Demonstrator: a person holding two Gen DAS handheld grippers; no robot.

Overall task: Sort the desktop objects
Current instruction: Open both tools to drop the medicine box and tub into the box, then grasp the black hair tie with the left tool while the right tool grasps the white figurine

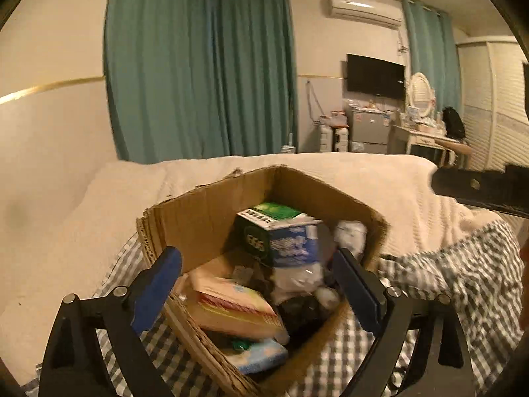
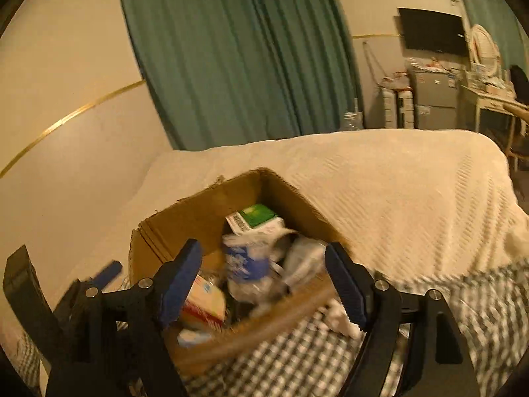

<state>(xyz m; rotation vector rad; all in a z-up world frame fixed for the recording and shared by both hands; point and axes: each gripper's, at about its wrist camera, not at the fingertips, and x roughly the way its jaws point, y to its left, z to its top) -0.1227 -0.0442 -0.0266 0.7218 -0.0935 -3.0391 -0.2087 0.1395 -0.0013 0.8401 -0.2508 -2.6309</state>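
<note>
left claw point(image 1: 256, 287) agape, empty | right claw point(image 2: 263, 284) agape, empty | cardboard box point(image 1: 211, 211) heaped on the bed point(image 1: 380, 178) | risk: green carton point(image 1: 264, 228) topples if nudged

Bed point(image 1: 380, 178) fills mid-frame in both wrist views, covered by a cream textured blanket point(image 2: 396, 192); a grey-and-white checked sheet point(image 1: 463, 281) lies over it along the lower part of the frame; open cardboard box point(image 1: 211, 211) sits lower centre, its near side on the checked sheet, its far corner against the cream blanket; box is full of mixed items; some white fabric point(image 2: 340, 321) lies just beside its lower right wall.
</note>
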